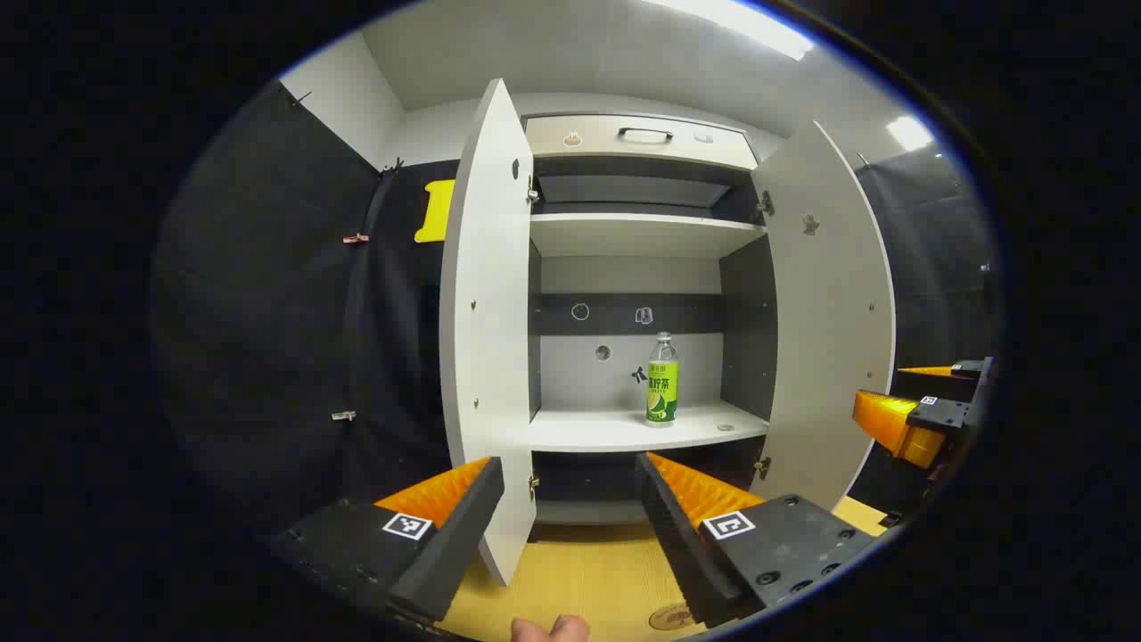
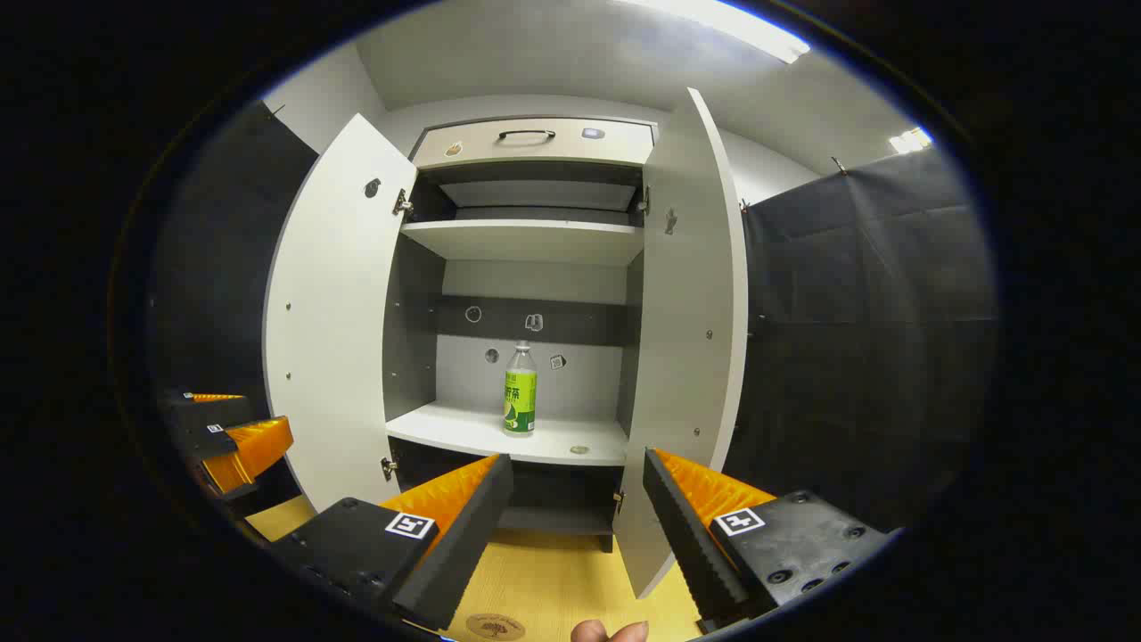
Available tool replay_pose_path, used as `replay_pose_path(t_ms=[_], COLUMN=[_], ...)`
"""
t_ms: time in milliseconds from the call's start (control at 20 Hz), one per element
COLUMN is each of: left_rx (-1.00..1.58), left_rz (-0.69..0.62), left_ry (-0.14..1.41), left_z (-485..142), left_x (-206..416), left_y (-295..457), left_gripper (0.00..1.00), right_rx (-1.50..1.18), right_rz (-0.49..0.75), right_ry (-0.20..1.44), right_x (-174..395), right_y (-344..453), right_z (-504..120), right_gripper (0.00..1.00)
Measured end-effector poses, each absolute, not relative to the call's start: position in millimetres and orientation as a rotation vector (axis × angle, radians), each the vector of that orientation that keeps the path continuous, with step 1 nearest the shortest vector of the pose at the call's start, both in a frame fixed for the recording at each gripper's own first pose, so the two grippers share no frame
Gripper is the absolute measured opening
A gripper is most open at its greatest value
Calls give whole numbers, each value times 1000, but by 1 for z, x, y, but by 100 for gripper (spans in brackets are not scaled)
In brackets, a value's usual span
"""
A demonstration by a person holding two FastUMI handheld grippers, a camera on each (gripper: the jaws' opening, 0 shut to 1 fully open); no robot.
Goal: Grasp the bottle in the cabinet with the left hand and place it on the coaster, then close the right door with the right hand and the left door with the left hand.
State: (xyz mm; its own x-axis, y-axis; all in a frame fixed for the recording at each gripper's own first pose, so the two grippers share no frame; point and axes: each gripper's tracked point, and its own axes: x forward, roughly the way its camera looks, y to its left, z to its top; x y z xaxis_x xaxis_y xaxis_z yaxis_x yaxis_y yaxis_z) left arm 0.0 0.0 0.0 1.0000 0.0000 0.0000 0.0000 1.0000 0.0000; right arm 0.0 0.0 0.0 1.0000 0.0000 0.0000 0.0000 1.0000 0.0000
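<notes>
In the left gripper view, the cabinet's left door [image 1: 486,330] stands swung out toward the camera, seen nearly edge-on, with black cloth wall to its left. The left gripper [image 1: 570,499] hangs in front of the cabinet [image 1: 637,236] with its fingers spread wide and nothing between them, well short of the shelf. Past the gap, the bottle [image 1: 661,379] stands upright on the middle shelf [image 1: 615,430], a little right of centre, with a green label and clear cap; a small round thing lies on the shelf just to its right. Above is another shelf and a drawer [image 1: 637,138] with a dark handle. The right door [image 1: 829,312] is also swung open. Below, on the wooden table [image 1: 579,571], the round coaster [image 1: 670,615] shows partly beside the right finger, and a fingertip of the holding hand shows at the bottom edge. At far right the right gripper [image 1: 918,406] shows. In the right gripper view, the right gripper [image 2: 575,499] is likewise wide open and empty, facing the open cabinet, with the coaster [image 2: 495,626] near the bottom edge and the left gripper [image 2: 233,428] at far left.
</notes>
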Motion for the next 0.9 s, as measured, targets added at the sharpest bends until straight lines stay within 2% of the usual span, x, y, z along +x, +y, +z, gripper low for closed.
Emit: replay_pose_path(t_ms=[900], left_rx=[67], left_rz=[-7], left_ry=[-34], left_z=[10], left_x=[0], left_y=[-5], left_gripper=[94], right_rx=[29], right_rz=[13], right_ry=[-3], right_x=[-9], right_y=[-6], right_z=[6], right_gripper=[98])
